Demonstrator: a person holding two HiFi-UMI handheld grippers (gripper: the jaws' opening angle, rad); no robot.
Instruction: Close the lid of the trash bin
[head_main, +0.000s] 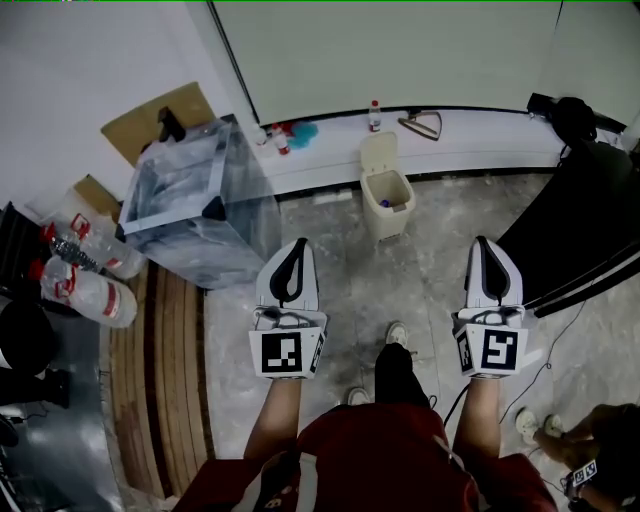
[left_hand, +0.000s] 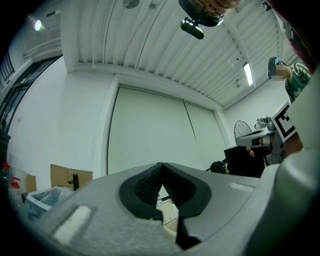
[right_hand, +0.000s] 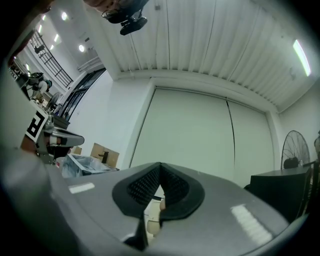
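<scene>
A small beige trash bin (head_main: 388, 202) stands on the floor by the white wall ledge, its lid (head_main: 380, 153) raised upright behind the opening. Something small and dark lies inside. My left gripper (head_main: 298, 244) hangs short of the bin and to its left, with the jaws together and nothing held. My right gripper (head_main: 483, 243) hovers to the bin's right, equally far back, also shut and empty. In the left gripper view the bin (left_hand: 169, 221) peeks through the gap under the closed left gripper (left_hand: 161, 166). The right gripper view shows the bin (right_hand: 150, 226) below the closed right gripper (right_hand: 160, 165).
A large bin lined with clear plastic (head_main: 190, 200) stands to the left, with water bottles (head_main: 85, 290) and a wooden pallet (head_main: 165, 370) beside it. Dark furniture (head_main: 580, 230) fills the right. Small bottles (head_main: 375, 115) sit on the ledge. Another person's shoe (head_main: 525, 425) is at lower right.
</scene>
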